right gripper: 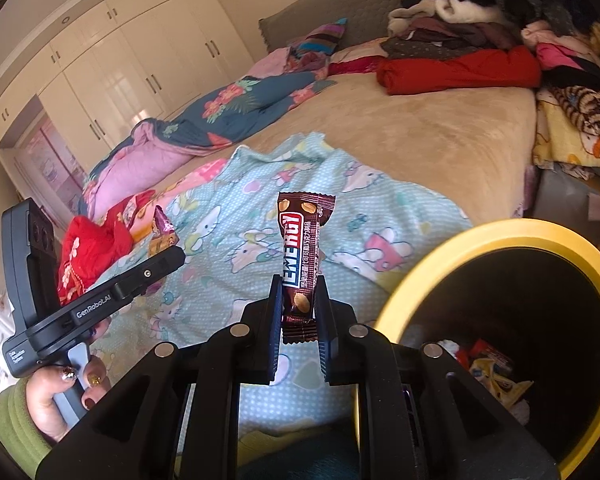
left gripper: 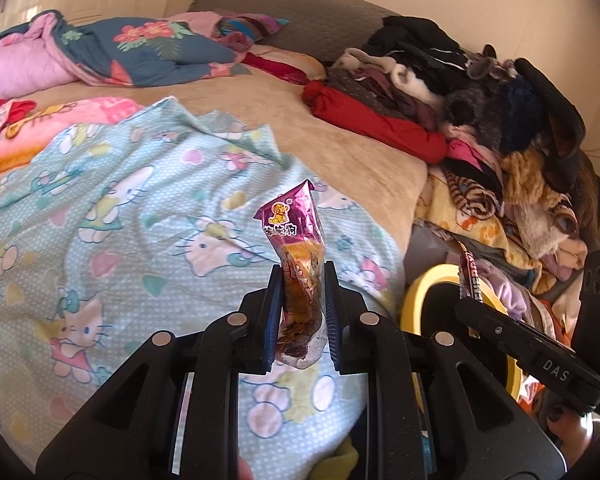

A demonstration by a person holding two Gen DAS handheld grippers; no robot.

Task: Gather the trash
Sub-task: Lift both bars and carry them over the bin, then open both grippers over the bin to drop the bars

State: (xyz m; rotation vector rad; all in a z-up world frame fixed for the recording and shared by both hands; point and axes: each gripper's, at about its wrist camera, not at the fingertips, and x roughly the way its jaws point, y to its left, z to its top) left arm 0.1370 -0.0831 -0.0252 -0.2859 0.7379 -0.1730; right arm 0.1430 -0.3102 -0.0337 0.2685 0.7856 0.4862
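Standing upright in the clamped right tool [right gripper: 299, 304], the brown bar wrapper [right gripper: 303, 256] has the yellow-rimmed bin [right gripper: 496, 236] near at four o'clock, nearer than the left tool [left gripper: 302, 300], clamped on a purple wrapper [left gripper: 296, 236].

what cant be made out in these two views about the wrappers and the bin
- Yellow-rimmed black bin: left wrist view, mostly hidden behind the right gripper.
- Bin's trash: right wrist view, partly hidden by the rim.
- Purple foil snack wrapper: lower end hidden between the left gripper pads.
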